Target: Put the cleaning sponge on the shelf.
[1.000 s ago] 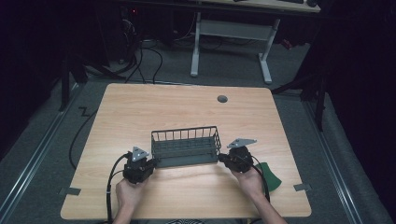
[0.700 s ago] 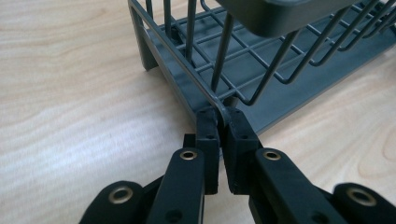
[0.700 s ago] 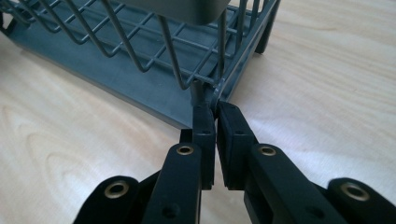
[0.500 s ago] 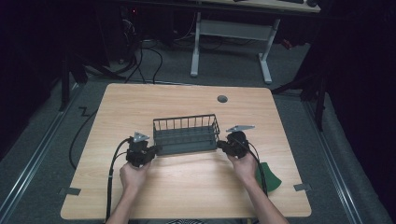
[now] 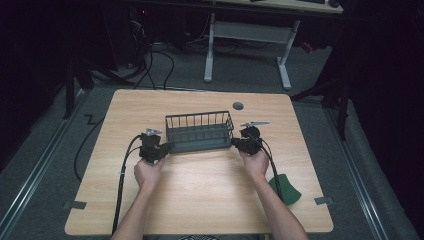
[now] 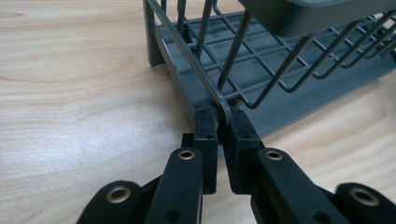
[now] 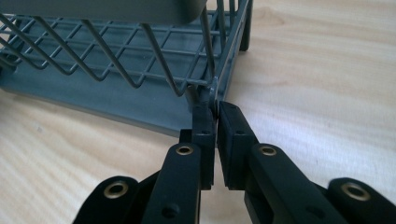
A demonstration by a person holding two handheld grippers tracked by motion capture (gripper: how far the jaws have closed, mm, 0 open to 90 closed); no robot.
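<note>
A dark grey wire dish rack with a solid tray base stands near the middle of the wooden table. My left gripper is shut on the rack's left end; in the left gripper view its jaws pinch the end rim wire of the rack, the left gripper closed at the lower corner. My right gripper is shut on the rack's right end, and the right gripper view shows the right gripper clamped on the end wire of the rack. A hand holds each gripper.
A green object lies near the table's front right, beside the right forearm. A round cable grommet sits at the back of the table. Black cables trail off the left edge to the floor. A white desk frame stands behind.
Both grippers and the rack between them have moved away from the person, toward the back of the table. Both grips stay shut.
</note>
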